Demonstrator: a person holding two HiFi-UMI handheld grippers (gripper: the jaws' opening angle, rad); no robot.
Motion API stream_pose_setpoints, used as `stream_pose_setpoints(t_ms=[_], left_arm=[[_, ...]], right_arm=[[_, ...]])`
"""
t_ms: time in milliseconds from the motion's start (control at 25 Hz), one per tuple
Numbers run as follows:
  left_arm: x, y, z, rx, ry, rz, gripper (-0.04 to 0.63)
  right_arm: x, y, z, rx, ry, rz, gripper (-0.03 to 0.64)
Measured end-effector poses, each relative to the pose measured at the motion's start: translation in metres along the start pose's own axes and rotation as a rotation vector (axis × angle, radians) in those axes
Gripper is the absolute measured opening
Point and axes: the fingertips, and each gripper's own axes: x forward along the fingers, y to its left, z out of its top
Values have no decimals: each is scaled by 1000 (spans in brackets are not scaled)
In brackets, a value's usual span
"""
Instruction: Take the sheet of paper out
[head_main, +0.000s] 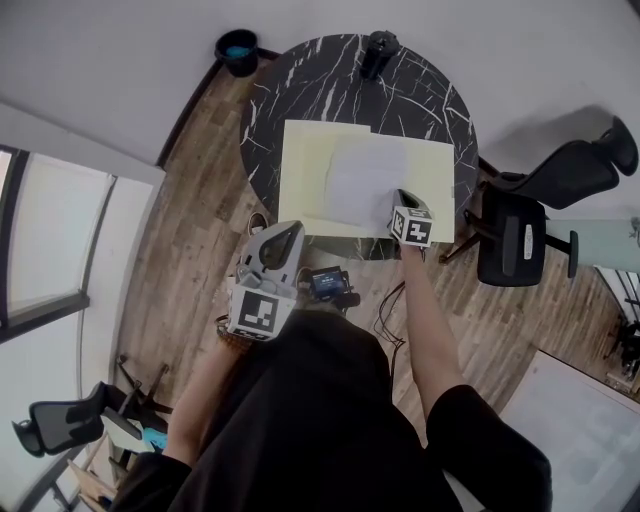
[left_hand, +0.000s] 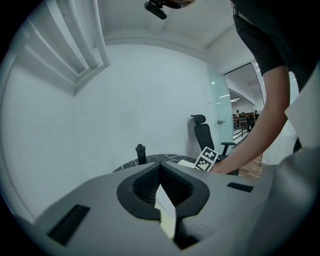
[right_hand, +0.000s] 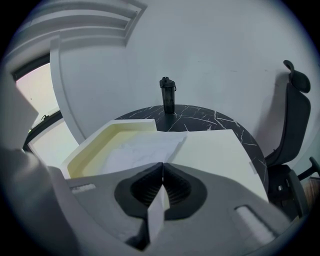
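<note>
Sheet of paper (head_main: 365, 180) in right claw (right_hand: 161, 165), box (head_main: 305, 165) in left claw (left_hand: 160, 168)

One round marble table (head_main: 330, 80). On it: one open cream box (head_main: 300, 170), one sheet of paper (head_main: 365, 175), one black bottle (head_main: 378, 52). Two grippers: left gripper (head_main: 288, 236), right gripper (head_main: 402, 202). Three black office chairs (head_main: 520, 238) (head_main: 588, 168) (head_main: 58, 425). One dark bin (head_main: 238, 52) on the floor.
</note>
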Motion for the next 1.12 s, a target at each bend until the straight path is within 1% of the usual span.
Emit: stream_pose_setpoints(t_ms=[80, 560, 880, 1120], left_arm=[[1, -1, 0, 17, -1, -7, -6], [8, -13, 3, 8, -4, -17, -6], [14, -21, 5, 15, -9, -38, -6], [13, -24, 7, 15, -10, -39, -6]], right_arm=[[-3, -5, -1, 1, 2, -10, 0], [-15, -18, 0, 13, -19, -22, -1], [-25, -30, 3, 19, -49, -44, -2], [-34, -38, -1, 66, -68, -52, -2]])
